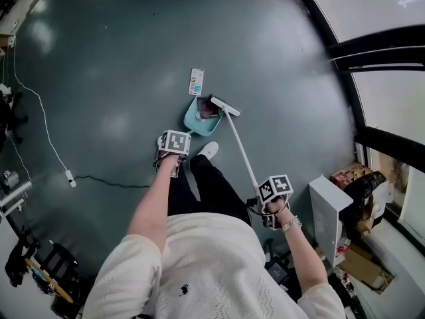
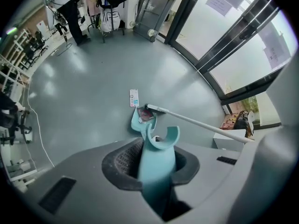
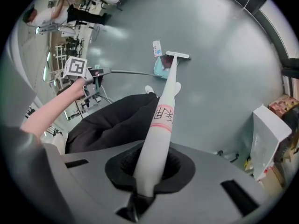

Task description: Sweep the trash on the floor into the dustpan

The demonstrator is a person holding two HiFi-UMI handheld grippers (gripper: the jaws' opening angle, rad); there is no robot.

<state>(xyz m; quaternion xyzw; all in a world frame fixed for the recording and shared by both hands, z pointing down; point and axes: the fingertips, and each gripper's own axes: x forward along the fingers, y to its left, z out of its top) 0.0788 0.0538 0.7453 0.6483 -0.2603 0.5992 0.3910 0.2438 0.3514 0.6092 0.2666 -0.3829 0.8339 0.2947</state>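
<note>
A light blue dustpan (image 1: 198, 118) rests on the grey floor with reddish trash (image 1: 207, 110) inside it. My left gripper (image 1: 174, 145) is shut on the dustpan handle (image 2: 156, 164). A white broom (image 1: 240, 153) slants from its head (image 1: 224, 106) at the pan's mouth back to my right gripper (image 1: 273, 193), which is shut on the broom handle (image 3: 156, 146). A flat white card or packet (image 1: 196, 82) lies on the floor just beyond the pan, also seen as a packet (image 2: 134, 97) in the left gripper view and a packet (image 3: 157, 48) in the right gripper view.
My white shoe (image 1: 207, 151) stands beside the dustpan. A white cable with a plug (image 1: 69, 177) trails over the floor at left. A white box (image 1: 330, 211) and bags of clutter (image 1: 355, 191) sit at right by the window wall. Stands and carts (image 2: 154, 10) are far off.
</note>
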